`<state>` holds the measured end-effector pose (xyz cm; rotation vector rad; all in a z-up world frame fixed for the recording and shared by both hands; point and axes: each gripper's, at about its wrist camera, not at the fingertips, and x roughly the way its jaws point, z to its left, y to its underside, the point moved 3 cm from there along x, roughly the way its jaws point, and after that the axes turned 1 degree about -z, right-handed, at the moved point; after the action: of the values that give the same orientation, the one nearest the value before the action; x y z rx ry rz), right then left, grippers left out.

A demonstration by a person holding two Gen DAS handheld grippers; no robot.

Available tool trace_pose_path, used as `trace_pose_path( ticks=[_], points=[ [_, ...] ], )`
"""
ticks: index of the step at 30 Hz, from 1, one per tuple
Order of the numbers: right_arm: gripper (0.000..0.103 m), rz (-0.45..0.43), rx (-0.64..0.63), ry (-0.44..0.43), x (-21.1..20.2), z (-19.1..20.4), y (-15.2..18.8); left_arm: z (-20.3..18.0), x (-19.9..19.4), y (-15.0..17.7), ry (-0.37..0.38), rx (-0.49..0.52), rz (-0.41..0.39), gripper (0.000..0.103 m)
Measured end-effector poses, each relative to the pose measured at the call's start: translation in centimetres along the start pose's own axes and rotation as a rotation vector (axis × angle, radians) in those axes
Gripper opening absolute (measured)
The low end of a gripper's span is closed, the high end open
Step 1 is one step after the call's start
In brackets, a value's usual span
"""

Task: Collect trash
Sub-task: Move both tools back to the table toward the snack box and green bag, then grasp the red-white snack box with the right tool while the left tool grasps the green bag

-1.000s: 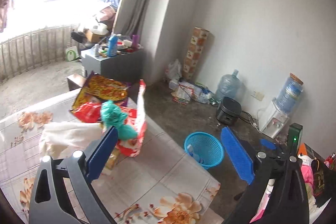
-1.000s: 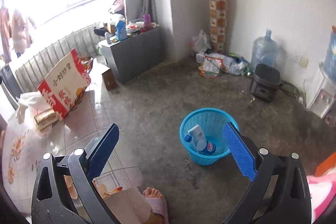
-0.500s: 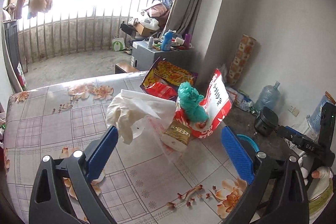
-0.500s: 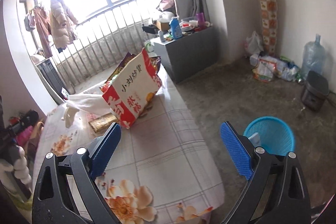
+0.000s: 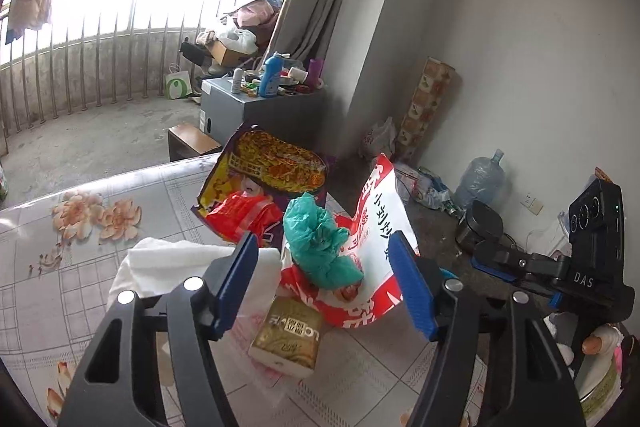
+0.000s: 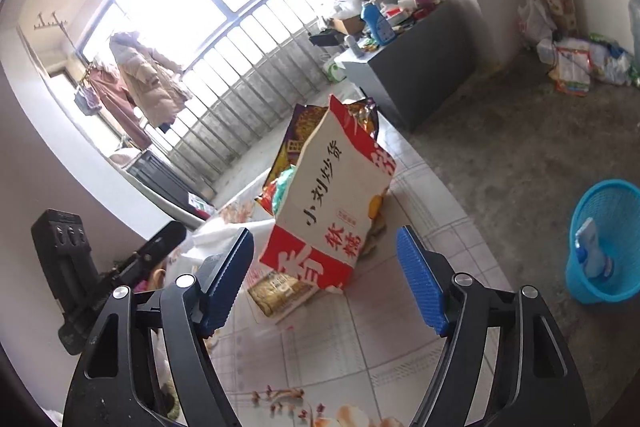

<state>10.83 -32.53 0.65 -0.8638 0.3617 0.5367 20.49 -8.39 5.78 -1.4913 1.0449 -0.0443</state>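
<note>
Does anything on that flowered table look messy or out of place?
Yes. A heap of trash sits on the table: a red-and-white snack bag standing open, a crumpled green plastic bag, a gold packet lying flat, and white tissue.

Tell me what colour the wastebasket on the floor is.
Bright blue. The wastebasket shows best in the right wrist view, at the right edge.

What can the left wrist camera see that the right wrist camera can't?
Only the left view shows the green crumpled bag clearly, plus the black cooker on the floor. Only the right view shows the blue basket and the hanging coat. Both show the red-and-white snack bag, the gold packet and the floral tablecloth.
</note>
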Motion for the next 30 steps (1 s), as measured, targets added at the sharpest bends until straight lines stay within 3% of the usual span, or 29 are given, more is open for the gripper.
trace_pose_path(
  ticks=[7,14,20,27,30],
  points=[
    [0.061,0.029,0.051,-0.062,3.1,0.8,-3.6,0.2,6.6,-0.5,-0.016,0.007,0.121,0.057],
    [0.048,0.132,0.074,-0.076,6.5,1.3,-4.6,1.0,10.3,0.1,-0.036,-0.031,0.204,0.048],
    [0.03,0.189,0.055,-0.041,5.9,0.5,-3.3,0.8,11.6,0.8,-0.047,-0.028,0.243,0.043],
    [0.007,0.183,0.063,-0.001,3.4,-0.8,-2.6,0.1,11.3,0.7,-0.03,-0.026,0.239,0.033],
    [0.003,0.183,0.064,0.025,2.9,-1.3,-2.2,-0.3,11.1,0.5,-0.018,-0.031,0.232,0.029]
  ],
)
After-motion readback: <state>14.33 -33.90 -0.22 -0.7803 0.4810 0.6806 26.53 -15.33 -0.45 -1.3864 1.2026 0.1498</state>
